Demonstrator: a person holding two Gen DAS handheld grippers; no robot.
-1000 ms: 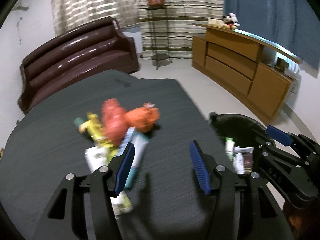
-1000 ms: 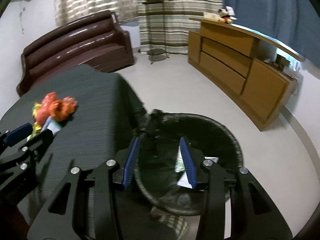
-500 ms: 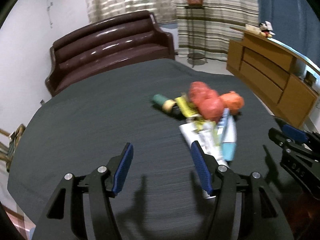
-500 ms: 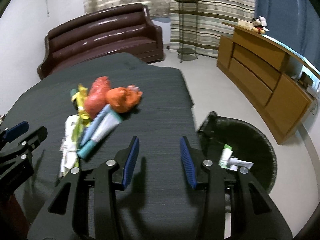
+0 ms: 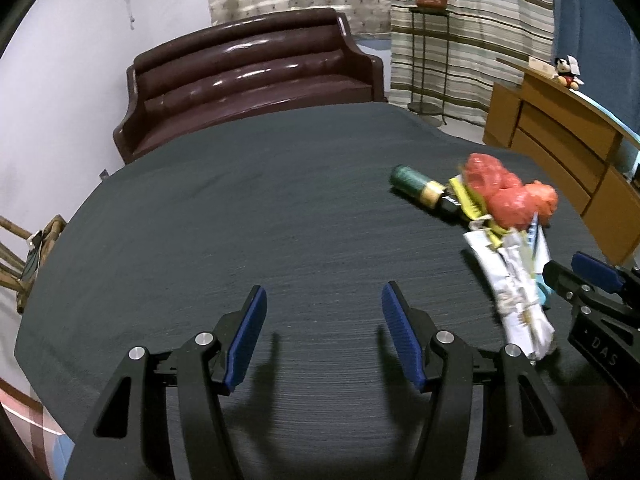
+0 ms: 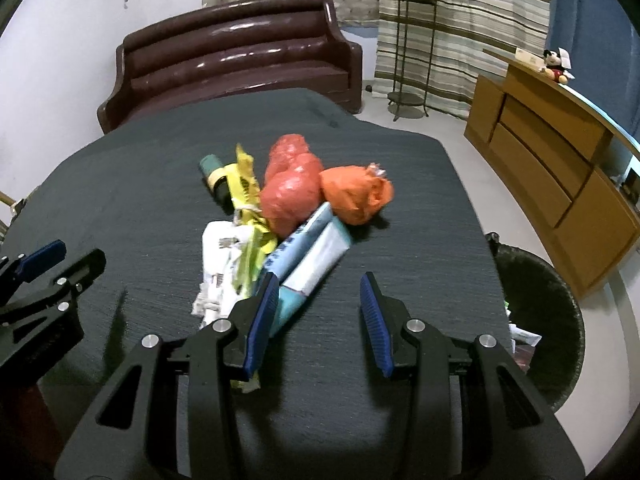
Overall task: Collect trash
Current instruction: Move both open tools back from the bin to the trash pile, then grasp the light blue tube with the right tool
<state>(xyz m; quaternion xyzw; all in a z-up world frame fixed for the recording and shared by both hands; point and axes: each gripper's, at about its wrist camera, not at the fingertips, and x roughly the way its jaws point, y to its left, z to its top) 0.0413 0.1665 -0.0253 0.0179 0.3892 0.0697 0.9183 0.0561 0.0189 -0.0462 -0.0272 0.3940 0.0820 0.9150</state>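
Observation:
A heap of trash lies on the dark table [image 6: 120, 200]: a red bag [image 6: 290, 192], an orange bag [image 6: 354, 194], a green and black bottle [image 6: 214, 172], a yellow wrapper [image 6: 244, 184], a white wrapper [image 6: 220, 256] and light blue tubes [image 6: 316, 256]. My right gripper [image 6: 318, 316] hovers open just in front of the tubes, nothing between its fingers. My left gripper [image 5: 324, 332] is open over bare table, left of the heap, where the red bag [image 5: 496, 192] and the white wrapper [image 5: 516, 292] show. A black bin [image 6: 540, 312] with some trash inside stands on the floor to the right.
A brown sofa [image 5: 248, 76] stands behind the table. A wooden sideboard [image 6: 560, 148] with a plush toy runs along the right wall. A plant stand [image 6: 412, 40] is by the striped curtains. A wooden chair frame [image 5: 28, 256] is at the left.
Both grippers have swung left: the right one from over the bin to the table in front of the heap, the left one off the heap onto bare table.

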